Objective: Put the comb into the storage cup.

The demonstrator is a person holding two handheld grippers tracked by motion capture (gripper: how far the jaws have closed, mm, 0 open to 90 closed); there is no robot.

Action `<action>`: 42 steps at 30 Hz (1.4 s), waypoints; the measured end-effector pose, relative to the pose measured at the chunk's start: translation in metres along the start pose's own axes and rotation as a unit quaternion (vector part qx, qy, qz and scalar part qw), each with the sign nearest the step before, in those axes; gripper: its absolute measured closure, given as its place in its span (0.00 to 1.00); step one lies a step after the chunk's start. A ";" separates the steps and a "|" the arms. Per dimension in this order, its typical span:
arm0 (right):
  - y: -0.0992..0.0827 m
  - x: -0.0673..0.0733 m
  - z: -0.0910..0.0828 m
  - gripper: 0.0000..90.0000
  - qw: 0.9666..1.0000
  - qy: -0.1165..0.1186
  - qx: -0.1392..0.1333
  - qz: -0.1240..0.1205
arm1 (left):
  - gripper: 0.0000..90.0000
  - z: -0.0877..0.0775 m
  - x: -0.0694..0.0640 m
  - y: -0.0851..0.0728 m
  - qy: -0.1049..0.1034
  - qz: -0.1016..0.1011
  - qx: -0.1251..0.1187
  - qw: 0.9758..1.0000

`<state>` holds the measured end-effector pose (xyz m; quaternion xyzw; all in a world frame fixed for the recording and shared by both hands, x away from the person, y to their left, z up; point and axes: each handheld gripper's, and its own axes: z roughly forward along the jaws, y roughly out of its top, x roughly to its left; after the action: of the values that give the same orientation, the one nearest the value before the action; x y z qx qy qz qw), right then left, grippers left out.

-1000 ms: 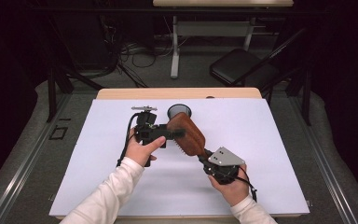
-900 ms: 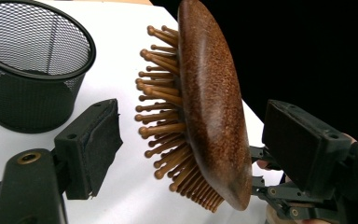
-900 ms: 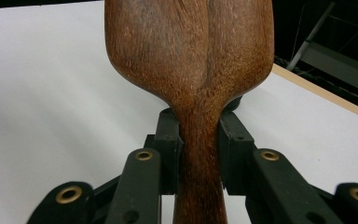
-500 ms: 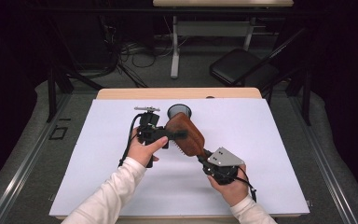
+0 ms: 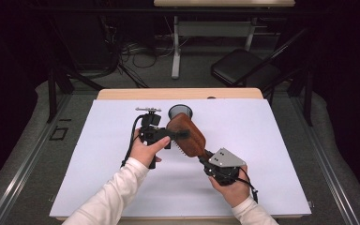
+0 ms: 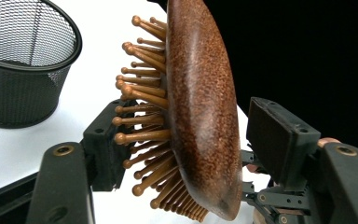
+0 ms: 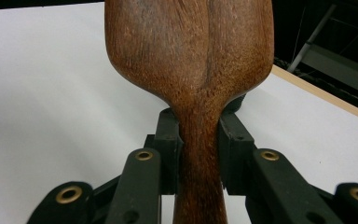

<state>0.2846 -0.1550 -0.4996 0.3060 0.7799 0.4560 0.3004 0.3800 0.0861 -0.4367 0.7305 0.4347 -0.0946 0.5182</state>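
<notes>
Item, wooden hairbrush: my right gripper pinches its handle, my left gripper's jaws have just been closing around its head (right pad apart), mesh cup nearby.

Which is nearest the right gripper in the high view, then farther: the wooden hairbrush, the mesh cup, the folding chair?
1. Wooden hairbrush: its handle is clamped in the right gripper.
2. Mesh cup: on the table beyond the brush head.
3. Folding chair: on the floor behind the table.
</notes>
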 end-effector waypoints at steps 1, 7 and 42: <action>0.000 0.000 0.000 0.80 1.000 0.000 0.000 0.000 | 0.38 0.000 0.000 0.000 -0.001 -0.001 0.000 1.000; 0.000 0.000 0.000 0.80 1.000 -0.001 -0.002 -0.001 | 0.41 0.000 0.000 -0.001 -0.001 -0.009 -0.005 1.000; -0.004 0.002 0.003 0.80 1.000 -0.001 -0.009 -0.001 | 0.49 -0.004 0.006 -0.002 -0.036 -0.062 -0.017 0.997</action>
<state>0.2853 -0.1537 -0.5049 0.3024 0.7759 0.4625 0.3043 0.3814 0.0926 -0.4400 0.6892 0.4619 -0.1448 0.5392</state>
